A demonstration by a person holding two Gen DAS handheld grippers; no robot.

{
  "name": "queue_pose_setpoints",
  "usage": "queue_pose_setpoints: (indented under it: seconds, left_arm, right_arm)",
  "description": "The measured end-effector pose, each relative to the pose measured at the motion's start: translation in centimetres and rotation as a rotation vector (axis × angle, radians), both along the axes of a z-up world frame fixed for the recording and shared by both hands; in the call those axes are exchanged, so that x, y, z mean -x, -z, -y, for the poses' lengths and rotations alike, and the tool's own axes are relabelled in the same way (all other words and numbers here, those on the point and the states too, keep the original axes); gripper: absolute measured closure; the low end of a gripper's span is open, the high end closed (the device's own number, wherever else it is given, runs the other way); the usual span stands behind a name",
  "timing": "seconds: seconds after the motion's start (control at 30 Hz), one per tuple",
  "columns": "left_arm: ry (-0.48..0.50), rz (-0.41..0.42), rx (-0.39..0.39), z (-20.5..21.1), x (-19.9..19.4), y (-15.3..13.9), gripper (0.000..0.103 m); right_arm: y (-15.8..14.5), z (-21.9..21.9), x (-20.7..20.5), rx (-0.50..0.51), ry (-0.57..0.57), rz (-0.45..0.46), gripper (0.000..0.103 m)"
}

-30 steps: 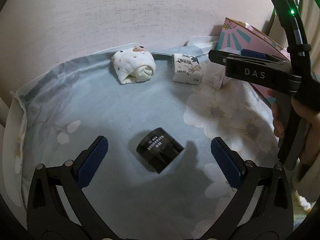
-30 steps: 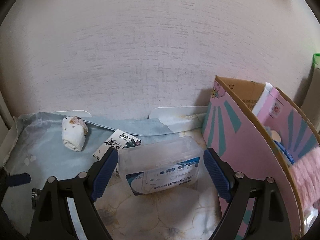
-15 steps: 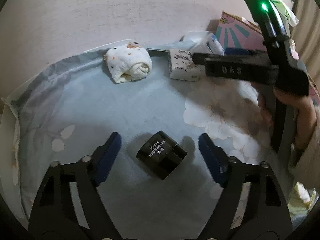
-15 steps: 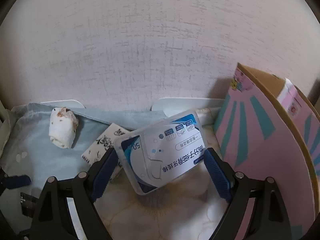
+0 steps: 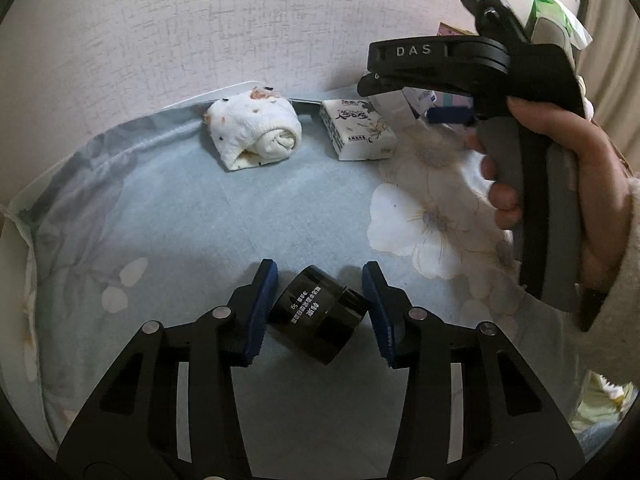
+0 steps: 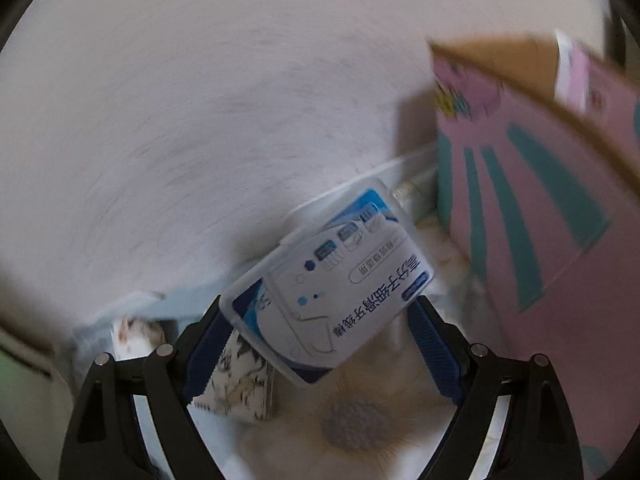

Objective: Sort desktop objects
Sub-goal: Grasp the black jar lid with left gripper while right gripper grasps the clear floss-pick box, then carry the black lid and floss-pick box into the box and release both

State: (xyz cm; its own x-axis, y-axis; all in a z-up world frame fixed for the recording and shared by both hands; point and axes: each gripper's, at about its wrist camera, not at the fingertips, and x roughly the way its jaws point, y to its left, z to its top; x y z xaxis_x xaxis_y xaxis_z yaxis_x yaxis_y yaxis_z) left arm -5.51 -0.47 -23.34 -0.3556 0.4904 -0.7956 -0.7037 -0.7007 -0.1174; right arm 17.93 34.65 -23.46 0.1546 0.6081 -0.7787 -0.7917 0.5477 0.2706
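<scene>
A small black jar (image 5: 320, 316) lies on its side on the blue floral cloth (image 5: 180, 220). My left gripper (image 5: 319, 280) straddles it. Its jaws are closing, and the blue pads (image 5: 260, 312) stand a sliver off the jar's sides. My right gripper (image 6: 316, 306) is shut on a clear plastic floss box (image 6: 332, 280). The box hangs tilted above the cloth, next to the pink cardboard box (image 6: 540, 220). In the left wrist view a hand (image 5: 560, 184) holds that gripper at the right, with the floss box (image 5: 390, 106) only partly showing.
A rolled white towel (image 5: 252, 132) and a tissue pack (image 5: 360, 132) lie by the wall at the back of the cloth. The tissue pack (image 6: 240, 384) sits under the raised floss box. The wall rises straight behind. A white tray rim (image 5: 12, 248) edges the cloth at the left.
The left jaws have narrowed from wide open to close around the black jar. The right gripper has lifted the floss box off the cloth, rolled it to a tilt and moved nearer the pink box.
</scene>
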Motion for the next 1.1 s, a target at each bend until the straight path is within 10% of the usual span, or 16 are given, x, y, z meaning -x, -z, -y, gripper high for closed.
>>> queue_pose_setpoints:
  seconds: [0.4, 1.1]
  left_arm:
    - [-0.005, 0.013, -0.019, 0.8, 0.1, -0.2, 0.063]
    - [-0.132, 0.065, -0.1, 2.8, 0.0, -7.7, 0.063]
  right_arm:
    - [-0.8, -0.2, -1.8, -0.099, 0.067, -0.067, 0.038]
    - [-10.1, 4.0, 5.0, -0.069, -0.276, 0.104, 0.043]
